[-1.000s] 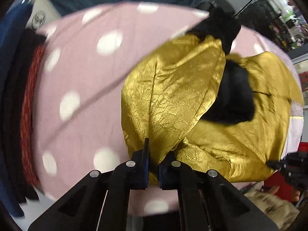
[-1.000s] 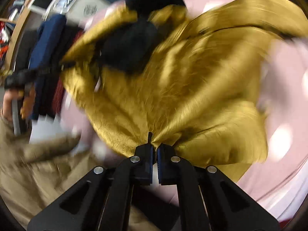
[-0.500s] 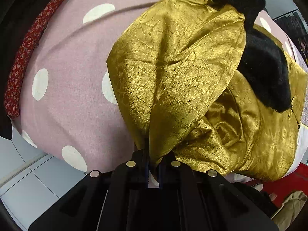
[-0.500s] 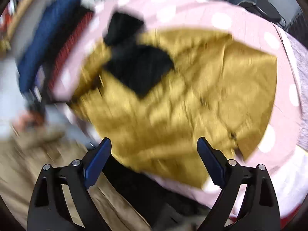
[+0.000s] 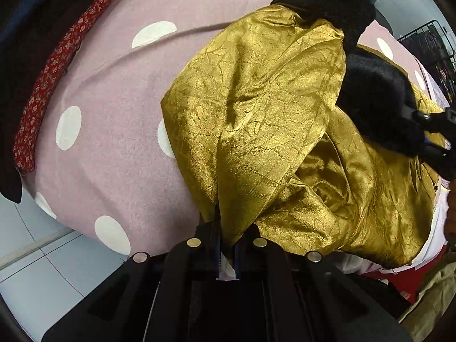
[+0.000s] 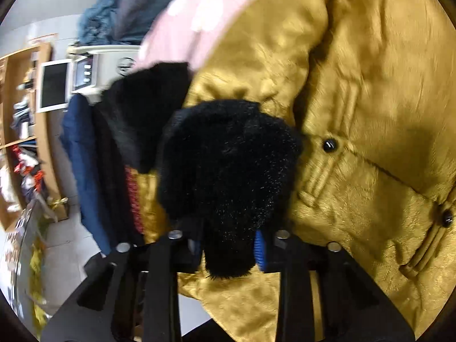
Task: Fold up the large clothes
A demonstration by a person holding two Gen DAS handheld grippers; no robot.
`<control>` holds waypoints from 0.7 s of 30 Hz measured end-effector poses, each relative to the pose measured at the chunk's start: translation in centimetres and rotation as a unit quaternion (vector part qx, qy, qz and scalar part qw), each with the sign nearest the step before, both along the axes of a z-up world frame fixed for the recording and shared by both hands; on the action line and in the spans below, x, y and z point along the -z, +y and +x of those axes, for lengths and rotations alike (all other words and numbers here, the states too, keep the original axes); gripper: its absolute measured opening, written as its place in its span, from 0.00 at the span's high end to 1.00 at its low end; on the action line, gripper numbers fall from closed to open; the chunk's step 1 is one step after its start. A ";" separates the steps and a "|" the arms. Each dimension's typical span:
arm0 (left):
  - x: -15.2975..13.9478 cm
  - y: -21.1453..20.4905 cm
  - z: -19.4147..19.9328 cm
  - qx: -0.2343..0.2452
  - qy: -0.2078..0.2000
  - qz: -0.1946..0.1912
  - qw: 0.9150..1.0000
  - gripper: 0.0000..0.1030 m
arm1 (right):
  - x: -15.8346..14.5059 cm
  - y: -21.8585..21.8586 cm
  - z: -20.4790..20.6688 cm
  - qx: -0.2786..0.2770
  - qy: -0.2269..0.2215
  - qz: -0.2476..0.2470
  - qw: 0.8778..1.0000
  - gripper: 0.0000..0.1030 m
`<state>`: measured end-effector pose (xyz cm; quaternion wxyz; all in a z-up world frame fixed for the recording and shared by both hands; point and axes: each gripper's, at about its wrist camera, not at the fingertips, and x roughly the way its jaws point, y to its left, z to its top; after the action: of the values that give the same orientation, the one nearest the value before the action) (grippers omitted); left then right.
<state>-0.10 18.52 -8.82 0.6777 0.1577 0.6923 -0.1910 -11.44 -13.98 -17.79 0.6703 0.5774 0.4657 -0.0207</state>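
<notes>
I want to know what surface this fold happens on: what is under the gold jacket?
Under the gold jacket lies a pink sheet with white dots, visible all around its left side. Whatever lies beneath the jacket's middle is covered by its bunched fabric.

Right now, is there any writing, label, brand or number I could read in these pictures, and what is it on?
None can be read.
Round logo on the white machine: too blurred to read.
Small control panel on that machine: marks too small to read.
Gold jacket, black fur trim and pink dotted sheet: no writing visible.
</notes>
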 end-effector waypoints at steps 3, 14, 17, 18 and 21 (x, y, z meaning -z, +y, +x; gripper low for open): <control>-0.7 -0.2 -0.5 -0.013 -0.006 -0.005 1.000 0.94 | -4.8 -2.9 -1.6 0.035 -0.049 -0.042 0.997 0.80; -7.7 -1.8 7.3 -0.026 -0.102 -0.026 0.994 0.94 | -22.5 -21.5 -15.1 0.233 -0.087 -0.246 0.937 0.82; -10.4 -2.5 10.6 -0.028 -0.146 -0.020 0.989 0.94 | -25.9 -26.1 -19.5 0.290 -0.072 -0.284 0.911 0.83; -10.7 -3.0 12.1 -0.028 -0.156 -0.017 0.987 0.94 | -26.9 -27.6 -20.8 0.301 -0.072 -0.290 0.906 0.83; -12.6 -4.0 16.2 -0.032 -0.192 -0.005 0.981 0.94 | -29.1 -30.0 -23.7 0.327 -0.072 -0.320 0.886 0.83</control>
<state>16.10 14.49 3.73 0.8048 0.1657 0.5527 -0.1391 -35.19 -43.93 11.34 0.8054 0.4512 0.1688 -0.3452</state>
